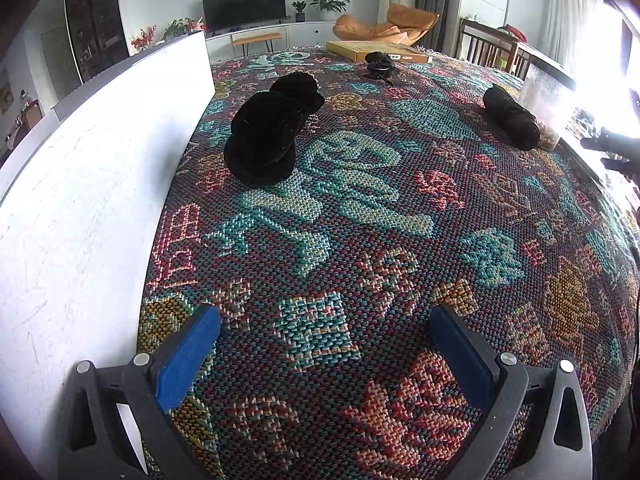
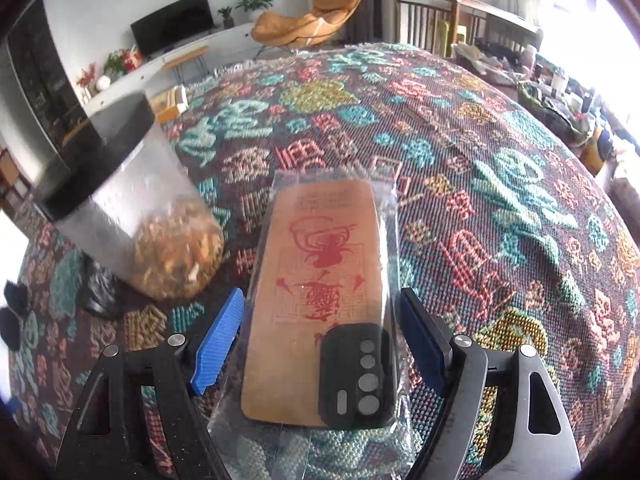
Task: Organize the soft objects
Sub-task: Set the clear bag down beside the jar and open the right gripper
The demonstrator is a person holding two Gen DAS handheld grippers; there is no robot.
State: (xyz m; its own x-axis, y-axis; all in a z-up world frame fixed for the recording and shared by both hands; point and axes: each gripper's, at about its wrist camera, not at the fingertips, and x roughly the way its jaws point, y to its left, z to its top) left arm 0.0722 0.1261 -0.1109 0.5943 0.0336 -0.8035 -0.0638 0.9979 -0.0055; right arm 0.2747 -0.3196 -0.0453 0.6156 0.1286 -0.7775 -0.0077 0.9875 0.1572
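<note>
Right wrist view: the right gripper (image 2: 322,340) stands spread wide, a bagged phone case (image 2: 320,300) lying lengthwise between its blue pads, running toward 12 o'clock; contact is unclear. A jar (image 2: 132,216) sits at 10 o'clock. The left gripper (image 1: 324,344) gapes empty over the cloth (image 1: 360,208); a black plush (image 1: 264,136) lies at 11 o'clock.

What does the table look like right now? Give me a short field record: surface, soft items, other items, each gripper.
surface: patterned woven cloth over the table
soft items: black plush pile beside the white board; black roll against the clear jar
other items: flat yellow box at far edge; small black object in front of it
left gripper: open, nothing between the fingers
right gripper: bagged phone case between the fingers; contact unclear
</note>
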